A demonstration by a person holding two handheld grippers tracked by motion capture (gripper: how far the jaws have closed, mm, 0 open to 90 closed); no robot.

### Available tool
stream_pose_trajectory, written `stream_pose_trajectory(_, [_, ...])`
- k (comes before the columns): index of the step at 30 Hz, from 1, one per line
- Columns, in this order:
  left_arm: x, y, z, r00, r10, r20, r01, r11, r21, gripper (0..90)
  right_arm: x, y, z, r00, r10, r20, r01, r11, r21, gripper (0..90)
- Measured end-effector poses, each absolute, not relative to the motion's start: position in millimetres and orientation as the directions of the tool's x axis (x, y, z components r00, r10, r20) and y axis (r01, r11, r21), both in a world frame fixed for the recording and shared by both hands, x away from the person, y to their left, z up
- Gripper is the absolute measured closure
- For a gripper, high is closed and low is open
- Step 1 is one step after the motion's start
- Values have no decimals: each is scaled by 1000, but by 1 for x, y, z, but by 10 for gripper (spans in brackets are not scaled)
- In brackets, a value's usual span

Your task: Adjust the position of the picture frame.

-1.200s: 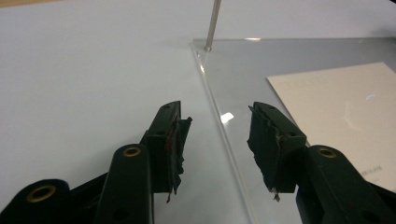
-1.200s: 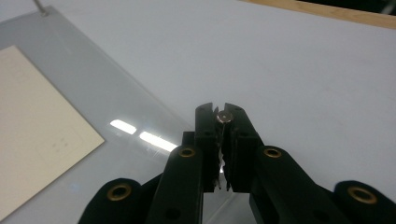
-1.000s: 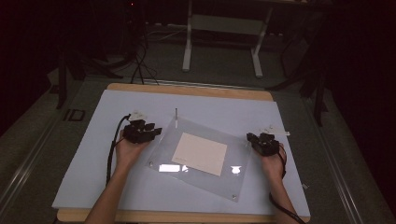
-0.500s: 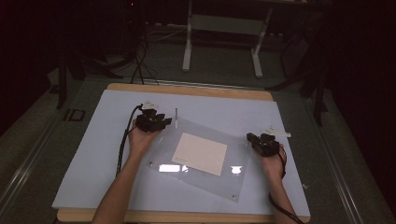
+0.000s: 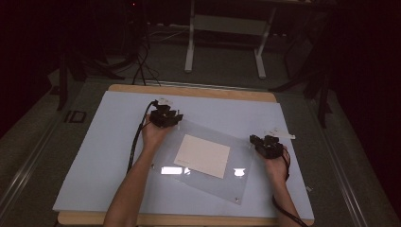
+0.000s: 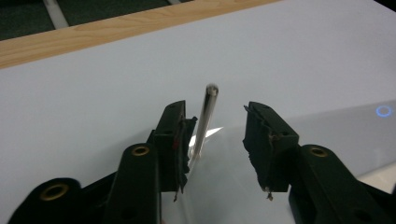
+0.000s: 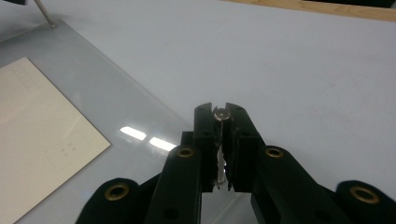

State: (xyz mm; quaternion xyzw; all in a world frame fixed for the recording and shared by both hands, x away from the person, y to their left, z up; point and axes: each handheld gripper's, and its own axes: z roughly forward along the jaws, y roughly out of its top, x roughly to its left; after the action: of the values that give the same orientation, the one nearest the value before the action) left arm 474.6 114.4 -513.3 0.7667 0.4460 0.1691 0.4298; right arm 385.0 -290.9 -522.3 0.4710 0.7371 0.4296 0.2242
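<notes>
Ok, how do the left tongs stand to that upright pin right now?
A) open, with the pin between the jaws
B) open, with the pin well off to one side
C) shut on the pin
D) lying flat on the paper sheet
A: in the left gripper view the left tongs are open, and the pin stands in the gap, close to one jaw.

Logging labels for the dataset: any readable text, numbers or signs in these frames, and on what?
None readable.
Cream card under the clear plate: faint printed marks, too small to read.
White strip beside the right tool: blurred.
Dark floor plate: illegible.
</notes>
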Motion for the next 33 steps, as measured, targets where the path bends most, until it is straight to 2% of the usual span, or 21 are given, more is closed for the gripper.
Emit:
stream_pose_trajectory(3, [483,107,-517,522,841,-142,571,-221,791,589,385,-292,-523,-459,885,81,501,182,846,839])
stream_pose_trajectory(5, [486,102,-518,520,840,-153,573,-210,792,621,385,-292,-523,-458,885,84,501,179,847,838])
stream_pose_trajectory(7, [487,97,-520,510,849,-138,572,-215,791,618,385,-292,-523,-456,885,90,501,172,848,837])
stream_pose_trajectory(11, [491,100,-522,488,859,-154,593,-197,781,704,385,-293,-524,-452,886,101,504,161,848,833])
stream_pose_trajectory(16, [494,92,-529,488,867,-98,611,-259,748,715,384,-293,-526,-444,889,111,513,150,845,828])
stream_pose_trajectory(20, [497,97,-528,457,877,-149,646,-212,734,802,385,-293,-531,-442,890,114,532,157,832,829])
stream_pose_trajectory(26, [497,95,-528,467,875,-124,642,-239,729,812,386,-293,-531,-437,891,127,542,148,827,829])
stream_pose_trajectory(28, [496,93,-526,476,876,-80,629,-275,727,830,388,-296,-531,-423,886,189,570,98,816,822])
stream_pose_trajectory(33, [495,99,-526,505,856,-112,629,-276,726,831,390,-299,-528,-426,875,230,592,77,803,811])
